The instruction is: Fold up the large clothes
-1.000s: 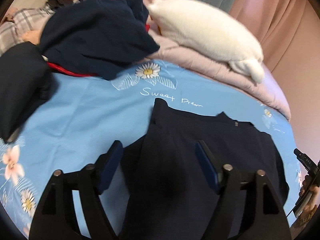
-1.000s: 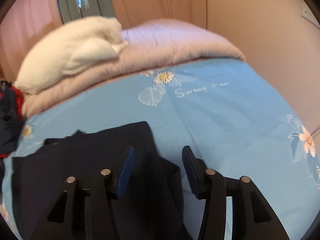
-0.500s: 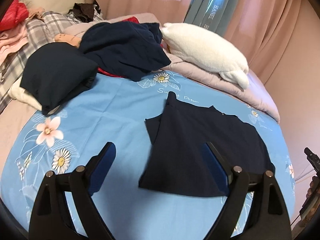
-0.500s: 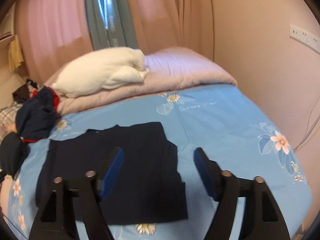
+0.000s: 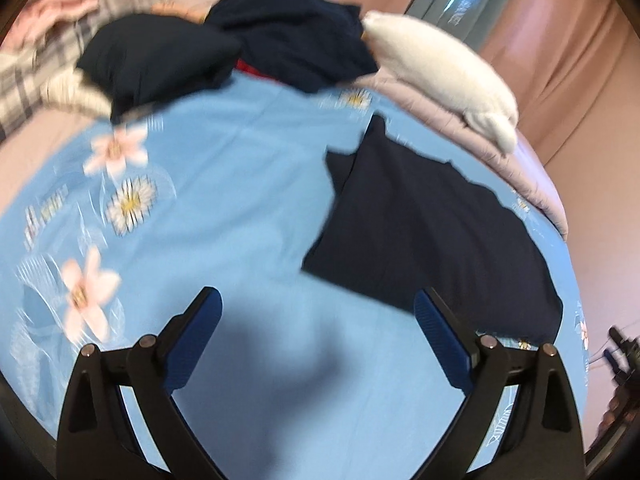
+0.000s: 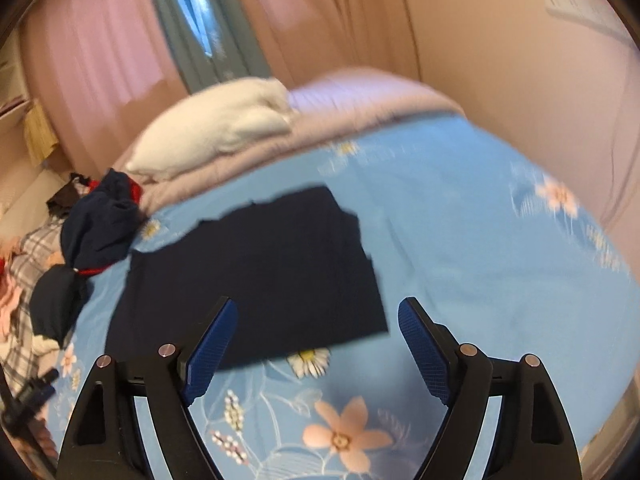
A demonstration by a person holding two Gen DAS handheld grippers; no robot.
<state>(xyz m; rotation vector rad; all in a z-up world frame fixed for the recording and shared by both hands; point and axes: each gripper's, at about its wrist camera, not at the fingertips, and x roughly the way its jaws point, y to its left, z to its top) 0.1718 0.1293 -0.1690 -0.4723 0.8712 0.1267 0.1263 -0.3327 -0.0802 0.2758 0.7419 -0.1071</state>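
Observation:
A dark navy garment (image 5: 432,232) lies flat and folded on the blue flowered sheet (image 5: 224,184); it also shows in the right wrist view (image 6: 256,276). My left gripper (image 5: 316,340) is open and empty, above bare sheet just left of the garment's near edge. My right gripper (image 6: 316,344) is open and empty, held over the garment's near right corner, apart from it.
A pile of dark clothes (image 5: 280,40) and a folded dark item (image 5: 152,64) lie at the far left of the bed. A white pillow (image 5: 440,64) rests on a lilac duvet (image 6: 360,104). Pink curtains and wall stand behind. The sheet's near edge drops off.
Both grippers have pulled back and up from the garment and opened wider. The garment lies released on the sheet. The left view has swung left.

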